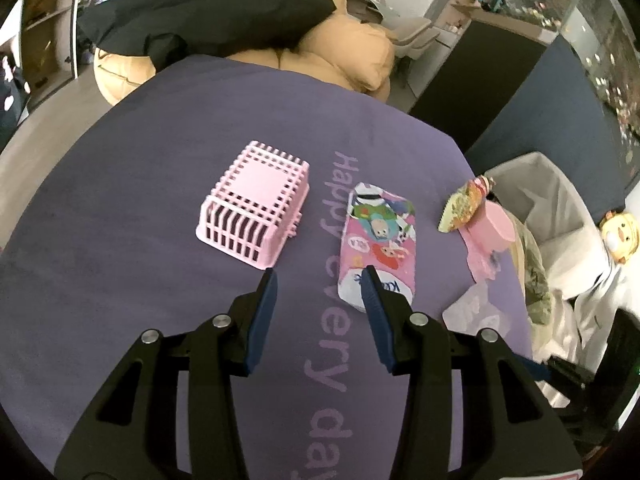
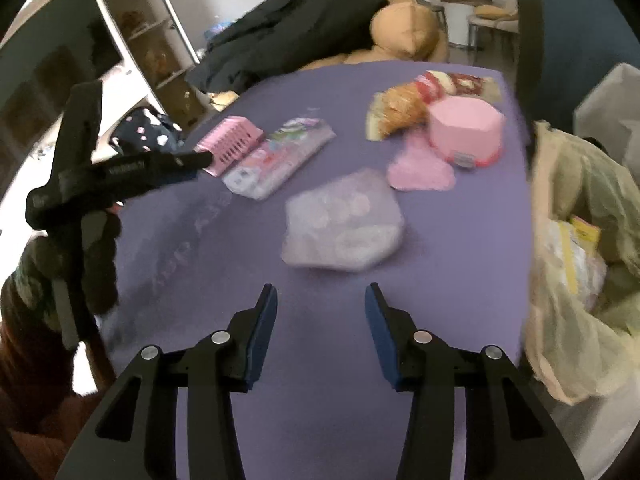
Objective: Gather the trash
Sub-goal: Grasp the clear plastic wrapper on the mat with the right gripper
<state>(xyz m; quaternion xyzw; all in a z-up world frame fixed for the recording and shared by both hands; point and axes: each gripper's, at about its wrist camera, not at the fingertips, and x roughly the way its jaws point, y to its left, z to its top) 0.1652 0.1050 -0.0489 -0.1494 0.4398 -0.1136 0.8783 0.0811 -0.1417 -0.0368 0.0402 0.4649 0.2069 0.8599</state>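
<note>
Both grippers stood with jaws apart and empty: the left gripper (image 1: pixel 322 274) over the near end of a flat cartoon wrapper (image 1: pixel 378 240), likely lining up a pick, the right gripper (image 2: pixel 321 292) just short of a clear wrapper (image 2: pixel 344 224); the trash bag (image 2: pixel 576 264) gaped beside the purple surface (image 2: pixel 320 380), to the right of the right jaws.

I see a flat pink cartoon wrapper (image 1: pixel 378 246) at centre, a crumpled snack bag (image 1: pixel 464 204) at three o'clock, and a clear wrapper (image 2: pixel 344 224).
</note>
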